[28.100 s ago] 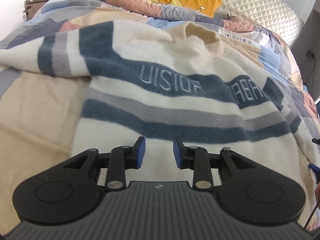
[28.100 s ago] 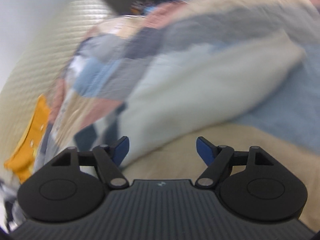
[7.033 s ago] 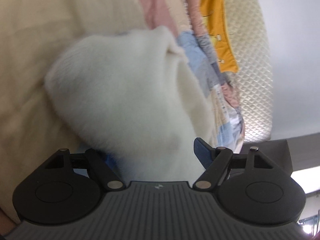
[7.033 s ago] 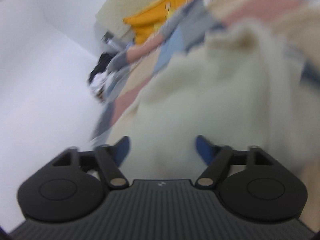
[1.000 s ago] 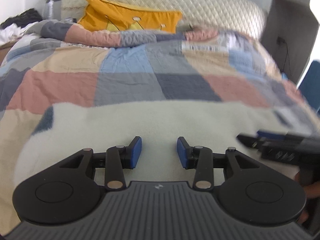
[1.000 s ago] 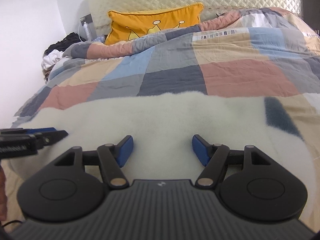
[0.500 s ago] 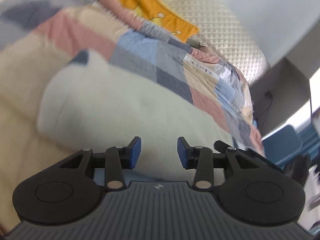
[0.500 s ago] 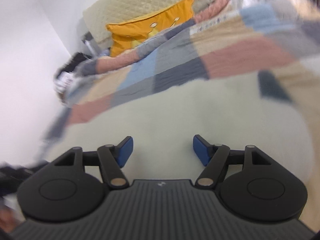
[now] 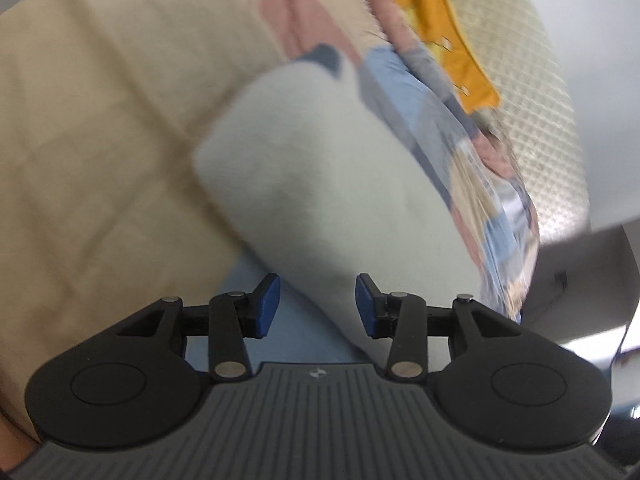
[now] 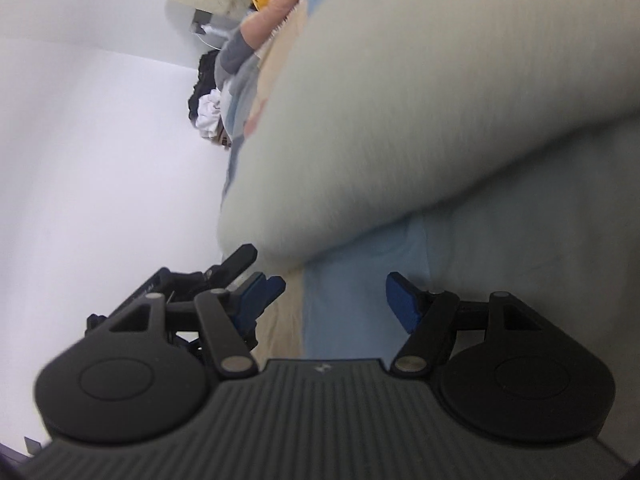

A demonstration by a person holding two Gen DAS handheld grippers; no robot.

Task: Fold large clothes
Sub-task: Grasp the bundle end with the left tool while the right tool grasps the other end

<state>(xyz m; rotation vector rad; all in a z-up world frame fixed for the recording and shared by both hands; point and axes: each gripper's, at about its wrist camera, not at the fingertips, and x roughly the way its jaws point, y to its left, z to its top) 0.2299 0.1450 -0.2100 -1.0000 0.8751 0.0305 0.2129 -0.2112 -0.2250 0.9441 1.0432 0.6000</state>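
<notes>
The folded cream sweater [image 9: 320,184] lies on the bed as a thick bundle, with a dark blue patch at its far corner. In the left wrist view my left gripper [image 9: 317,306] is open at the bundle's near edge; the fleece runs between the blue pads without touching them. In the right wrist view the sweater [image 10: 400,100] bulges large just above my right gripper [image 10: 330,300], which is open over the light blue sheet with nothing between its pads. The left gripper [image 10: 224,276] also shows there, close behind the right gripper's left finger. Both views are tilted and blurred.
A beige sheet [image 9: 100,140] and a light blue patch [image 10: 360,280] lie beside the sweater. Behind it are the patchwork quilt [image 9: 404,80], an orange pillow [image 9: 448,20] and the quilted headboard [image 9: 540,100]. A pile of clothes [image 10: 206,96] sits by the white wall [image 10: 100,140].
Both grippers have rolled sideways and sunk toward the near edge of the folded sweater, so the bed now looks tilted. The jaws of both stand as wide as before.
</notes>
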